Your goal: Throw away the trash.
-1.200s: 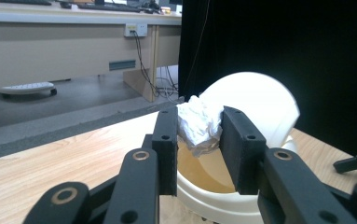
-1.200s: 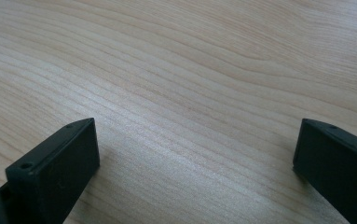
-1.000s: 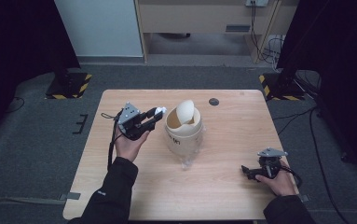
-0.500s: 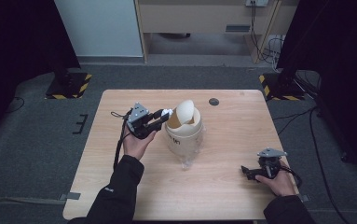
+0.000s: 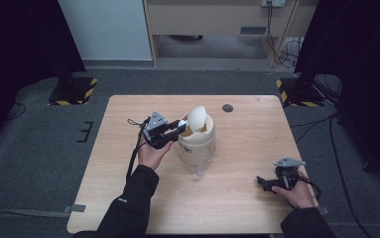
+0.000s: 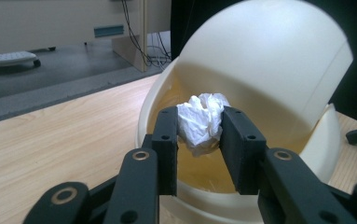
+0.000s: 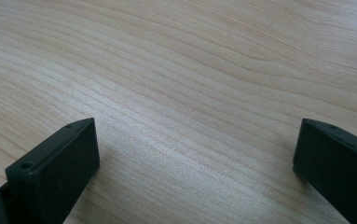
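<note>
**Claw, left, with tissue wad: at the bin mouth**

Left claw: jaws clamped on a crumpled white tissue, one pad on each side. Held at the rim of the cream bin, tips pointing into the opening, so that the wad would fall inside on release (a judgement, not a thing seen).

Bin: stands upright near the middle of the counter. Its swing lid is tilted back, leaving the mouth open on the claw's side. A clear liner edge trails from under the base toward the person.

Right claw: jaws spread wide, nothing between them. Rests low at the counter's near right corner, well apart from the bin; probably parked out of the way.

Sundry: small dark disc near the far edge, untouched.

Tissue not yet dropped.
</note>
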Demonstrator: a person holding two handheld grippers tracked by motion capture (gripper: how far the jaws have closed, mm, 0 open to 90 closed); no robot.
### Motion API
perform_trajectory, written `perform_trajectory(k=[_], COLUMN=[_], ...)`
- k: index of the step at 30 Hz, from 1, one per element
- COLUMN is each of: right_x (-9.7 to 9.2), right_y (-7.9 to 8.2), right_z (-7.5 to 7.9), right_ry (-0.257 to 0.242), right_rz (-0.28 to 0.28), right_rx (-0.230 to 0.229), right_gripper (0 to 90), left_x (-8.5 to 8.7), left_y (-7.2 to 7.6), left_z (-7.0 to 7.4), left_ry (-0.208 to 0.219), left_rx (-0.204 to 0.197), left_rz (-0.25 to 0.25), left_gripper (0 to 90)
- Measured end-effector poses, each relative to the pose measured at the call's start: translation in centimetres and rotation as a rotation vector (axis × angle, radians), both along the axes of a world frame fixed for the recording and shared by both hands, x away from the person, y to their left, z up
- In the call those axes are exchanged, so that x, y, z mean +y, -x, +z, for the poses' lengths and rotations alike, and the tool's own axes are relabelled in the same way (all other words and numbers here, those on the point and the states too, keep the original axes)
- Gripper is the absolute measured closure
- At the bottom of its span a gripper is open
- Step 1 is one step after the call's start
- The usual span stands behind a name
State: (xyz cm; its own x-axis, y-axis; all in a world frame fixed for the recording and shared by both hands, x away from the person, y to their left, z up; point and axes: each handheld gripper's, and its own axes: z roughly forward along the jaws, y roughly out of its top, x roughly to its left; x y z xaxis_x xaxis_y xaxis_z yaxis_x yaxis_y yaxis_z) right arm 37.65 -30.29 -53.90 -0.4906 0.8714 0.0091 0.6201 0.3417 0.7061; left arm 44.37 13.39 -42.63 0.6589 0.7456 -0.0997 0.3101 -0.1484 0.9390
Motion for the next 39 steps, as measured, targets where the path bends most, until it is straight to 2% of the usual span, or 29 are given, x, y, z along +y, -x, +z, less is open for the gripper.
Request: perform_trajectory(k=[5,7,12,18,23,29,35,39], right_x=[0.0,0.0,0.0,0.0,0.0,0.0,0.0,0.0], right_y=[0.0,0.0,0.0,0.0,0.0,0.0,0.0,0.0], right_z=[0.0,0.0,0.0,0.0,0.0,0.0,0.0,0.0], right_ry=[0.000,0.000,-0.001,-0.001,-0.001,-0.001,0.000,0.001], right_rz=[0.000,0.000,0.000,0.000,0.000,-0.001,0.000,0.001], right_rx=[0.000,0.000,0.000,0.001,0.000,0.001,0.001,0.001], right_gripper=[0.6,0.6,0.6,0.6,0.6,0.6,0.6,0.6], left_x=[-0.2,-0.2,0.6,2.8,5.1,7.5,9.3,10.8], left_y=[-0.3,-0.3,0.4,1.9,3.4,5.5,7.3,8.1], left_z=[-0.5,-0.5,-0.2,0.5,0.2,-1.7,-3.6,-5.0], left_ry=[-0.016,-0.018,0.006,0.014,0.003,-0.039,-0.076,-0.141], left_rx=[0.027,0.026,0.012,-0.009,-0.004,0.042,0.120,0.189], left_rz=[-0.011,-0.017,-0.026,-0.011,0.018,0.036,0.051,0.082], left_gripper=[63.6,60.5,55.9,51.9,48.9,46.3,43.1,39.8])
